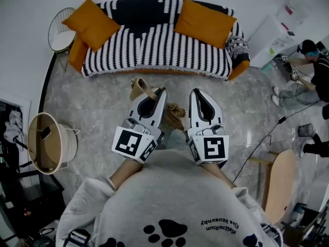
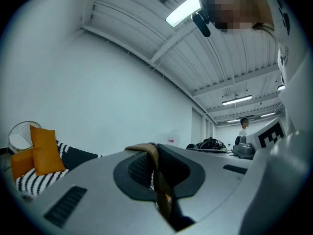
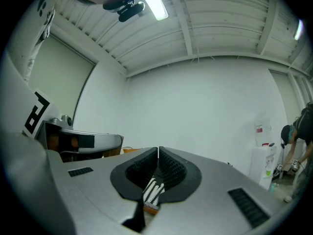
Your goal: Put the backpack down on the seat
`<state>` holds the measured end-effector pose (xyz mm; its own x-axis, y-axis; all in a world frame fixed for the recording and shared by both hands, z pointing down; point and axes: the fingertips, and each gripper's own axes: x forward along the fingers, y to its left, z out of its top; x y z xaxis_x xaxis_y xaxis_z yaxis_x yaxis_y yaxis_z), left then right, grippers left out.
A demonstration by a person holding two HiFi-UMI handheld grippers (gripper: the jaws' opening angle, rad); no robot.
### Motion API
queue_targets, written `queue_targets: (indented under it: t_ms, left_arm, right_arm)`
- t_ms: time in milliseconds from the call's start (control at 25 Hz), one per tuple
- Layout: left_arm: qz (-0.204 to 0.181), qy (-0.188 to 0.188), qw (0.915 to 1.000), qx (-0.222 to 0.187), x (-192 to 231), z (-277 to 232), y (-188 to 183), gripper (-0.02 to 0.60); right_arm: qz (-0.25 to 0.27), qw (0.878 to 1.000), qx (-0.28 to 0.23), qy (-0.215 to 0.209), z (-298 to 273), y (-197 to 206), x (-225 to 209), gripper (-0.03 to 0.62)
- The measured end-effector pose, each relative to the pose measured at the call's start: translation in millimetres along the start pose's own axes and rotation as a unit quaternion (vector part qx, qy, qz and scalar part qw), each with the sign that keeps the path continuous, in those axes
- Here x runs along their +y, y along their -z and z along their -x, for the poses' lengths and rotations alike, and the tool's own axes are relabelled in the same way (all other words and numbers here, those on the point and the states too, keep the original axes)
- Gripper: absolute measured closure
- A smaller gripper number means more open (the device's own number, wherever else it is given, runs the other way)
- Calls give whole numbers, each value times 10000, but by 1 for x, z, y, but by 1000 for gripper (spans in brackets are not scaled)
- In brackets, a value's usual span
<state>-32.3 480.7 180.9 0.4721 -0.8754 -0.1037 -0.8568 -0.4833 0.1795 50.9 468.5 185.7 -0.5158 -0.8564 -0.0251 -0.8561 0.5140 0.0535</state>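
Backpack (image 1: pixel 175 115), tan, hangs between the two grippers above the grey marbled floor (image 1: pixel 103 107), in front of the sofa and not on it. Its strap (image 2: pixel 145 150) loops over the tip of the left gripper (image 1: pixel 162 91); left gripper view shows the jaws pinched tight on that tan webbing, which runs down through the gap. Right gripper (image 1: pixel 196 91) sits just beside the left, pointing the same way toward the sofa; its jaws are pressed together with nothing caught between the pads, only a sliver of striped fabric visible through the slot below.

Sofa (image 1: pixel 154 53) ahead, black-and-white striped cover, seat bare in the middle. Orange cushion (image 1: pixel 92 23) at its left end, a second orange cushion (image 1: pixel 204 22) at its right. Round wire-frame chair (image 1: pixel 60 30) beside the sofa's left arm. Pale round tub (image 1: pixel 49 143) to the left on the floor. A person (image 1: pixel 314 60) crouches well apart at far right.
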Motion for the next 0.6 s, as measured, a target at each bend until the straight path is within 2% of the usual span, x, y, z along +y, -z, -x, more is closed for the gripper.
queue_targets:
  t_ms: [160,600]
  left_arm:
    - [0,-81,10000,17,18,-32,0,555]
    - [0,-491,9988,-16,65,-129,-5,555]
  right_arm:
    - [-35,10000,38,-20,-34,0,-21,560]
    - [55,9989,59,-466,-129,-2,-79,560]
